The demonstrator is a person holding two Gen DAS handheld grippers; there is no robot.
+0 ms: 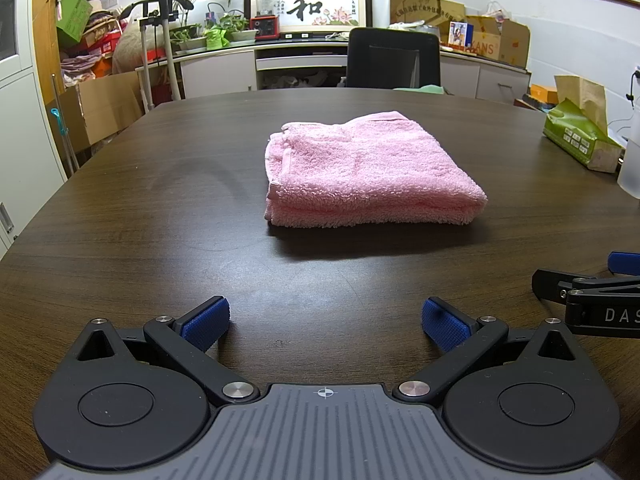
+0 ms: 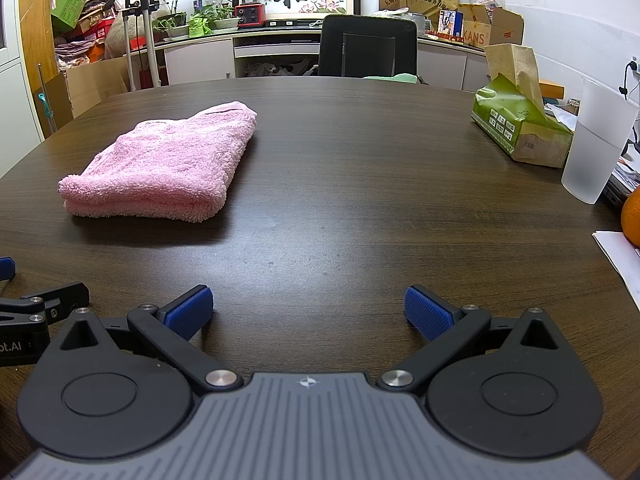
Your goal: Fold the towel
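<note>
A pink towel (image 1: 360, 172) lies folded into a thick rectangle on the dark wooden table (image 1: 140, 220); in the right wrist view the towel (image 2: 168, 164) sits to the left. My left gripper (image 1: 326, 324) is open and empty, low over the table, a good way short of the towel's near edge. My right gripper (image 2: 308, 312) is open too, with nothing between its blue pads, off to the right of the towel. Part of the right gripper shows at the left wrist view's right edge, and part of the left gripper at the right wrist view's left edge.
A green tissue box (image 2: 520, 120), a frosted plastic cup (image 2: 596, 144), an orange (image 2: 632, 216) and papers (image 2: 620, 256) stand along the table's right side. A black office chair (image 2: 368, 46) sits behind the far edge. Cluttered counters and boxes line the walls.
</note>
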